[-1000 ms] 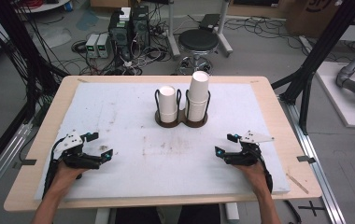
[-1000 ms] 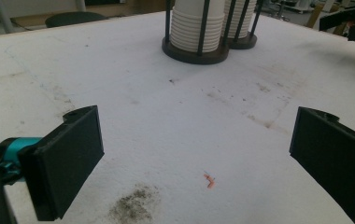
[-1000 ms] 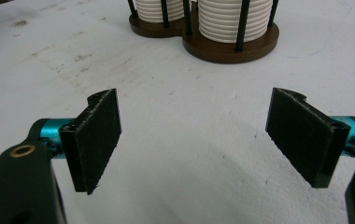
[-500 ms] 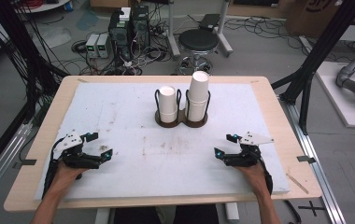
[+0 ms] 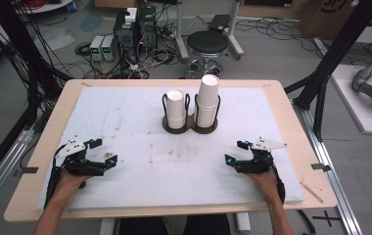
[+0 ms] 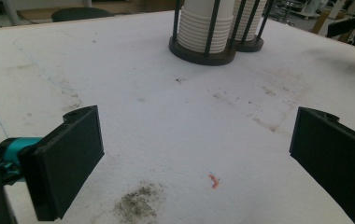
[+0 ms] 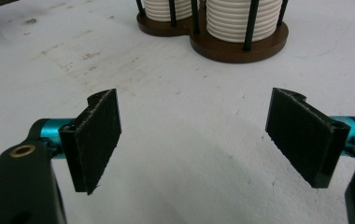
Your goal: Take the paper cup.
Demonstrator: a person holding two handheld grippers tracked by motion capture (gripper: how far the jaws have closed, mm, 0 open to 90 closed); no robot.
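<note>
Two stacks of white paper cups stand in a dark double cup holder (image 5: 190, 128) at the middle back of the white mat; the left stack (image 5: 176, 107) is shorter than the right stack (image 5: 208, 99). My left gripper (image 5: 104, 151) rests low near the front left of the mat, open, nothing between its jaws. My right gripper (image 5: 237, 152) rests near the front right, open and empty too. In the left gripper view the cup holder (image 6: 208, 52) lies ahead with the gripper (image 6: 196, 154) aimed at it. The right gripper view shows the cup holder (image 7: 234, 49) beyond the wide-apart gripper (image 7: 203, 135).
The white mat (image 5: 140, 142) covers a wooden table (image 5: 291, 127); it carries dirt smudges and a small pink scrap (image 6: 214, 181). Behind the table stand a round stool (image 5: 208, 43) and electronics boxes (image 5: 135, 29) on the floor. Black frame posts rise at both sides.
</note>
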